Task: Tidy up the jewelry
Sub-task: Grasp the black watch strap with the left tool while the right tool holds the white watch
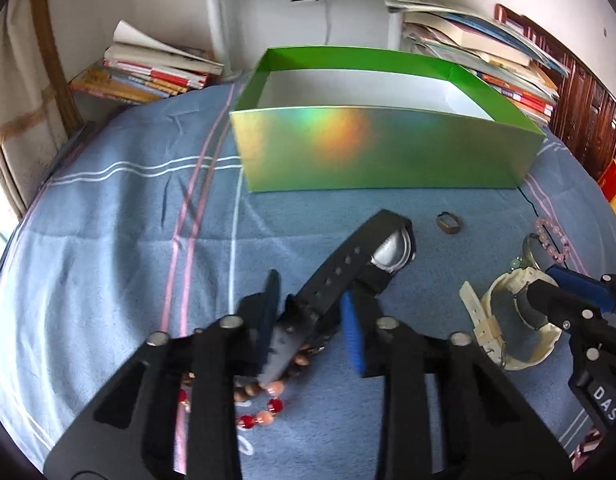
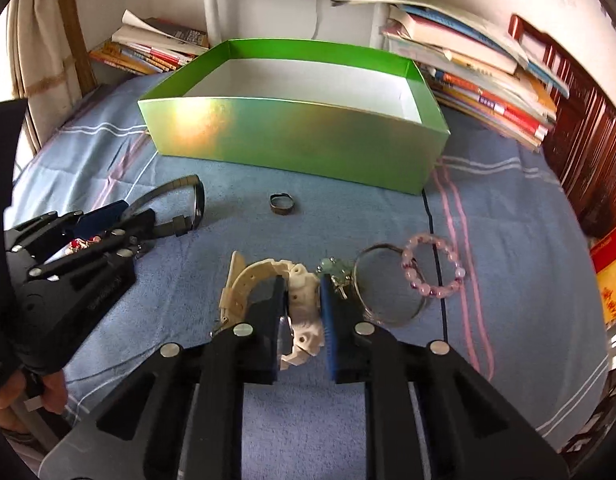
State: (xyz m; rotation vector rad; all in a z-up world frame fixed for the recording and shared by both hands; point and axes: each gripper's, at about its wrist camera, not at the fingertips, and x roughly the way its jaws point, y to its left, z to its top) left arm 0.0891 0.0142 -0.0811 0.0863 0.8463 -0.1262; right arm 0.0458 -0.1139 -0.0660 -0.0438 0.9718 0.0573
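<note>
Two grippers: I am working both over a blue striped cloth [image 1: 107, 248], each around a watch.
Left gripper [image 1: 312, 320]: I am holding its jaws apart around the strap of the black watch [image 1: 364, 256]; whether the pads are touching the strap I cannot tell.
Black watch: it is lying tilted on the cloth, its silver case pointing toward the box [image 1: 380, 148], its strap running back between my left jaws.
Beads [image 1: 263, 404]: a red and peach string and some brown ones are lying under the left gripper, partly hidden by it.
Right gripper [image 2: 301, 312]: I am holding its jaws apart on either side of the white watch [image 2: 299, 304], blue pad on the right; contact I cannot tell.
White watch: it is sitting on the cloth between my right jaws, its strap curling off to the left.
Ring [image 2: 281, 203]: it is lying alone on the cloth between the box and the watches.
Bangle [image 2: 382, 292]: it is lying just right of the white watch, overlapped by the pink bracelet [image 2: 436, 268].
Charm [image 2: 334, 270]: a small green one is lying just beside the right blue pad.
Box: green, open, white inside, standing beyond all the jewelry.
Books [image 2: 480, 80]: stacks are lying behind the box on both sides.
</note>
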